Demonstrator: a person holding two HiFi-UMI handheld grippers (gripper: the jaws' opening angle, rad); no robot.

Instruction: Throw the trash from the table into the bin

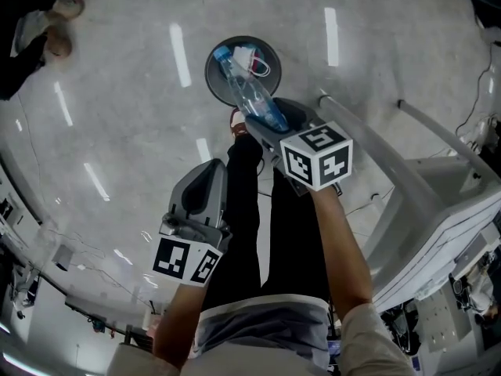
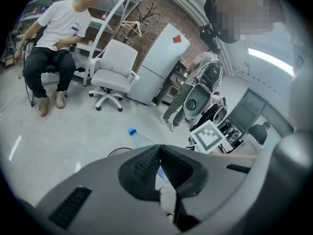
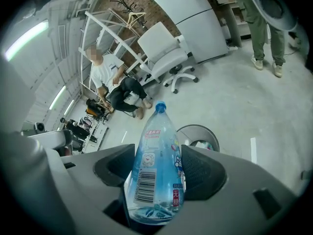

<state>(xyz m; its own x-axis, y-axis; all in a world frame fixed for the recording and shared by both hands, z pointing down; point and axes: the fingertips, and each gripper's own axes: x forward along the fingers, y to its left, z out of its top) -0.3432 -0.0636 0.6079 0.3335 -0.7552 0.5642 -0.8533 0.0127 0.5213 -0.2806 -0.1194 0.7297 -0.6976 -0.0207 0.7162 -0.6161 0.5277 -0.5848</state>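
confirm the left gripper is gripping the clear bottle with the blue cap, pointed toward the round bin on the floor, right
Wrong gripper. The right gripper grips the clear bottle with the blue cap, pointed toward the round bin on the floor; the right gripper view shows it between the jaws. The left gripper is shut on nothing.

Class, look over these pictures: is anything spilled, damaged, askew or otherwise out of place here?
Nothing stands out. The bottle is capped and intact, clamped in the right gripper's jaws and pointing cap-first toward the bin on the floor. No spill shows around the bin.
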